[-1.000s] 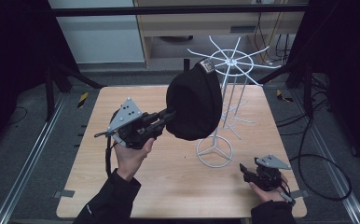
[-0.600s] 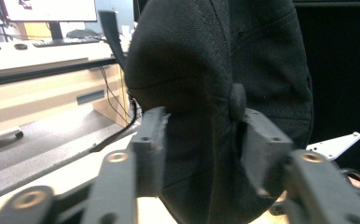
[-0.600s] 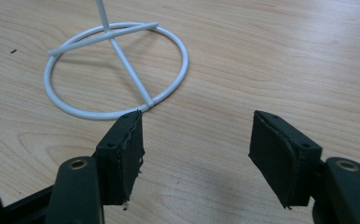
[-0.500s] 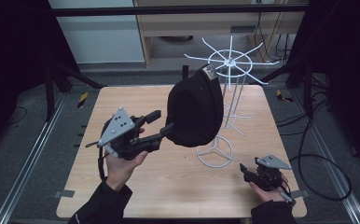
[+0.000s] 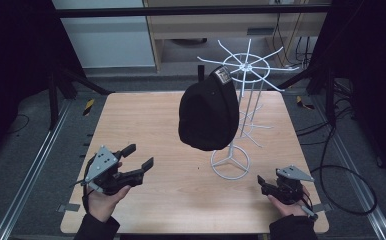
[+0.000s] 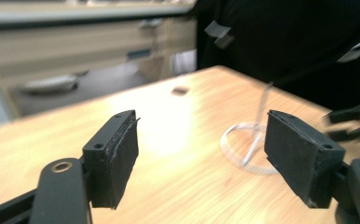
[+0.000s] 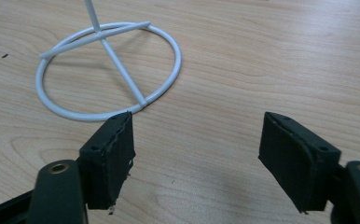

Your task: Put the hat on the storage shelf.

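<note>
A black beanie [image 5: 208, 114] hangs on a white wire rack [image 5: 241, 95] over the worktop [image 5: 146, 125]. Soft, light, best pinched at its cuff. Left claw [image 5: 140, 156], just opened, and right claw [image 5: 261, 182] are spread, empty.

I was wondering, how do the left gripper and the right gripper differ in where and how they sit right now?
The left gripper sits near the table's left front corner, well away from the white wire rack; the right gripper sits at the right front, close to that rack's ring base. The left gripper's jaws have just been opening, while the right's fingers were already wide. Both are open, hold nothing, and leave the black cap hanging on the rack.
</note>
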`<state>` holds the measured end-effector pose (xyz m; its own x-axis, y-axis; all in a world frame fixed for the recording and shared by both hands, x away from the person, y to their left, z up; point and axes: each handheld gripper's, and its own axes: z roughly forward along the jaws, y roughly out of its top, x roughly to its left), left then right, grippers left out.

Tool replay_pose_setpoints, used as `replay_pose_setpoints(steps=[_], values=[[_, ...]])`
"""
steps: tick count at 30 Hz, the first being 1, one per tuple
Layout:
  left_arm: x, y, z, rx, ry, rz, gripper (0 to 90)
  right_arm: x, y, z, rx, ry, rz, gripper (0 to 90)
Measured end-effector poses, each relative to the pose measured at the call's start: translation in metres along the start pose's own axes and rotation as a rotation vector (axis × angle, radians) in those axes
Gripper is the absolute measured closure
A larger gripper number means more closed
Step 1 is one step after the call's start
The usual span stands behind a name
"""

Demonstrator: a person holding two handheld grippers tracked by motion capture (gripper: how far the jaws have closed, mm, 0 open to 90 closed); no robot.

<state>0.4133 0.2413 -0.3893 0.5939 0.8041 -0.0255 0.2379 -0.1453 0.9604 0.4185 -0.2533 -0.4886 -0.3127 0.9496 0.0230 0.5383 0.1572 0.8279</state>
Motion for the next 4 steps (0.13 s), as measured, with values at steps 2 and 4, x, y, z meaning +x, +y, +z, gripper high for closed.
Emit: replay_pose_setpoints(steps=[2, 4], values=[[0.014, -0.020, 0.001, 0.046, 0.041, -0.031, 23.6, -0.001, 0.000, 0.000, -0.002, 0.000, 0.007, 23.9], [0.020, -0.030, 0.002, 0.074, 0.059, -0.044, 22.9, -0.002, -0.001, 0.002, 0.001, -0.003, 0.012, 21.4]])
